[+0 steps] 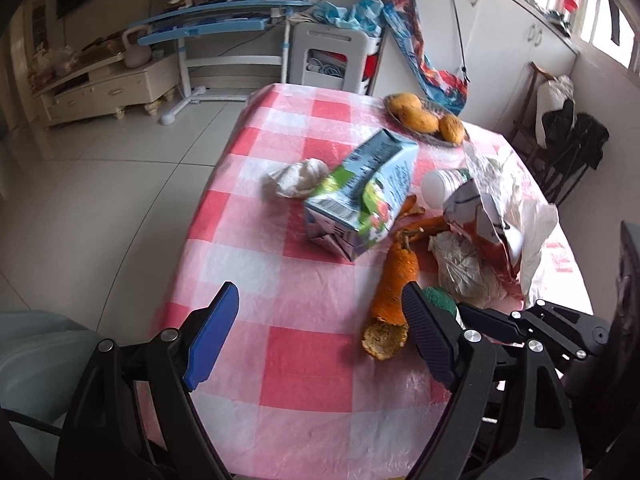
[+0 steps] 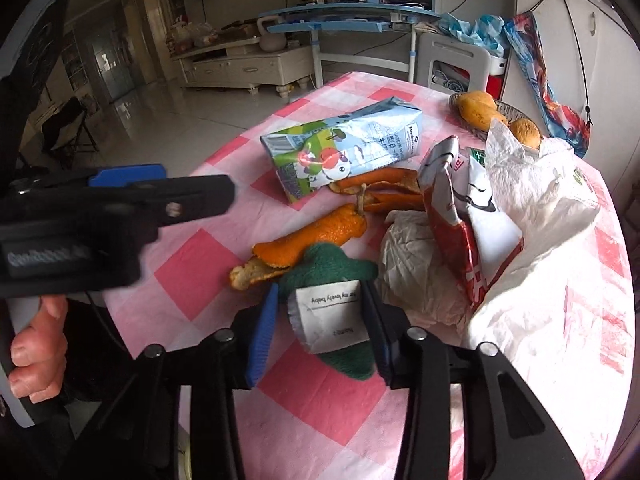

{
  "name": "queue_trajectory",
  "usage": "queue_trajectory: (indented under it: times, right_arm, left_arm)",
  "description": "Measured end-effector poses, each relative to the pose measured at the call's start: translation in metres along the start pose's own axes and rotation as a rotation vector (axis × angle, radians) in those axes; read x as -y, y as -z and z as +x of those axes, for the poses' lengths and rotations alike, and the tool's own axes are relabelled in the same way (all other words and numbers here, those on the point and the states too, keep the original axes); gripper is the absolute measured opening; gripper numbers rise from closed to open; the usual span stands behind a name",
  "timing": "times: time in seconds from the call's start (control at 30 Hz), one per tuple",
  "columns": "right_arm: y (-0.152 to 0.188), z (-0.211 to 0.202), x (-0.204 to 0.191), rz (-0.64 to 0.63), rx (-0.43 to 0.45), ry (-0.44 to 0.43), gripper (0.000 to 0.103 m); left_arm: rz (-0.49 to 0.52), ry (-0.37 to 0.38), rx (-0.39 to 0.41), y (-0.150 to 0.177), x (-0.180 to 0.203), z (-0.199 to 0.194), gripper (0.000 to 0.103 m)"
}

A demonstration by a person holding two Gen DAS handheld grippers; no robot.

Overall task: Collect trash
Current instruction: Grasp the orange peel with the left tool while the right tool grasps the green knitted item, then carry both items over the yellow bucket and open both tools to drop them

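Green knit item (image 2: 332, 276) w/ white label (image 2: 330, 316), label only visible right-wrist view.

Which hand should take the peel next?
Left. Its fingers stand open and empty, with the peel just beside the right one. The right gripper already has the green sock between its fingers.

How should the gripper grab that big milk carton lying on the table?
The milk carton lies on its side on the checked tablecloth, propped at a tilt, its barcode end nearest the open left gripper. Probably best to come down from above and pinch across the two long flat faces near the middle. The peel crowds its right side, so approach from the left.
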State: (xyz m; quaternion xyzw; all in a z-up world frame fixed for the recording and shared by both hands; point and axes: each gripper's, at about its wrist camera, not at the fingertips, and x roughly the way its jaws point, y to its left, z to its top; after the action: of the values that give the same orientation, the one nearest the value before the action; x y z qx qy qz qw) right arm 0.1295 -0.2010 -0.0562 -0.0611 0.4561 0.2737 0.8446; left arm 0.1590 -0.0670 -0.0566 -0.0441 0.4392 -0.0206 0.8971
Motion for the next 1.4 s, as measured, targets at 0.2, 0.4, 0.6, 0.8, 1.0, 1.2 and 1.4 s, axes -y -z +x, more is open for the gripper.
queue_trajectory:
  times: [0.2,0.4,0.6,0.8,1.0,1.2,1.4]
  right_arm:
    - [0.023,-0.032,-0.012,-0.01,0.0,-0.022,0.033]
    - [0.047,-0.055,-0.022,0.033,0.014,-0.058,0.033]
    - [0.079,-0.071,-0.048,0.037,-0.013,-0.108,0.033]
    - [0.099,-0.058,-0.062,0.035,-0.093,-0.122,0.037]
    - [0.095,-0.043,-0.062,0.034,-0.128,-0.083,0.048]
    - [0.08,-0.075,-0.039,0.136,0.086,-0.043,0.063]
    - [0.071,-0.1,-0.017,0.257,0.281,0.006,0.07]
  left_arm:
    - [0.072,-0.027,-0.031,0.003,0.023,0.016,0.08]
    - [0.112,-0.051,-0.046,0.006,0.039,0.03,0.077]
    - [0.169,0.009,-0.067,0.017,0.056,0.034,0.022]
    - [0.149,0.065,-0.01,0.027,0.047,0.005,0.018]
    - [0.103,0.103,0.044,0.038,0.023,-0.036,0.018]
    - [0.076,0.155,0.033,0.067,0.012,-0.06,0.018]
    - [0.149,0.21,-0.007,0.109,0.029,-0.082,0.018]
